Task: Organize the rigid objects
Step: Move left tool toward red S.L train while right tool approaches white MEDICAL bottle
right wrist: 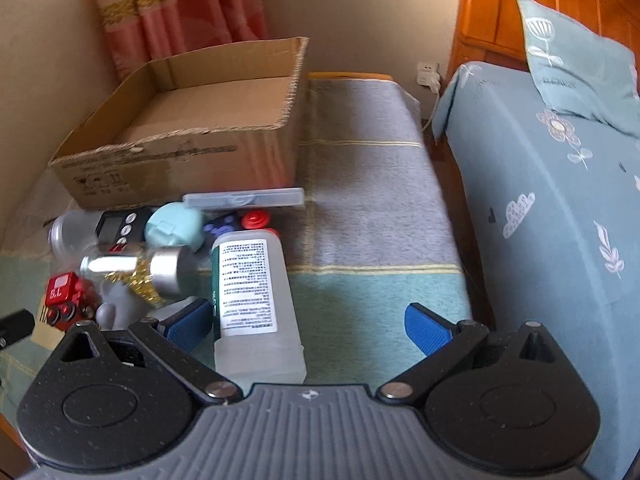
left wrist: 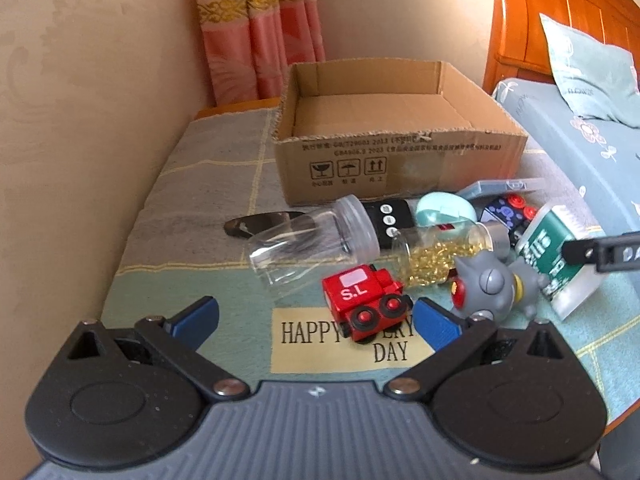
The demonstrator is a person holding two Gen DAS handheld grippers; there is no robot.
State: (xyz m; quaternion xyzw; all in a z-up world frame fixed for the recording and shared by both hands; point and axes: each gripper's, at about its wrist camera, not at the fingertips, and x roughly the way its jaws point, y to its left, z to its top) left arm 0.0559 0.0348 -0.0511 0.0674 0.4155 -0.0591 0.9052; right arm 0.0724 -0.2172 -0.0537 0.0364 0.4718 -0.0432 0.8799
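My left gripper (left wrist: pixel 316 322) hangs wide open over the mat (left wrist: pixel 192 184), red train (left wrist: pixel 366 300) beside its right finger, box (left wrist: pixel 396 148) beyond.

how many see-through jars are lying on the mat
2: an empty clear jar left of the pile, and a glitter jar right beside it, behind the red train. Others may be hidden.

Your left camera sits low and close, looking over the toys toward the cardboard box (left wrist: pixel 400 136). Your right camera looks from farther right. Both see the red train (left wrist: pixel 366 300) (right wrist: pixel 66 300).
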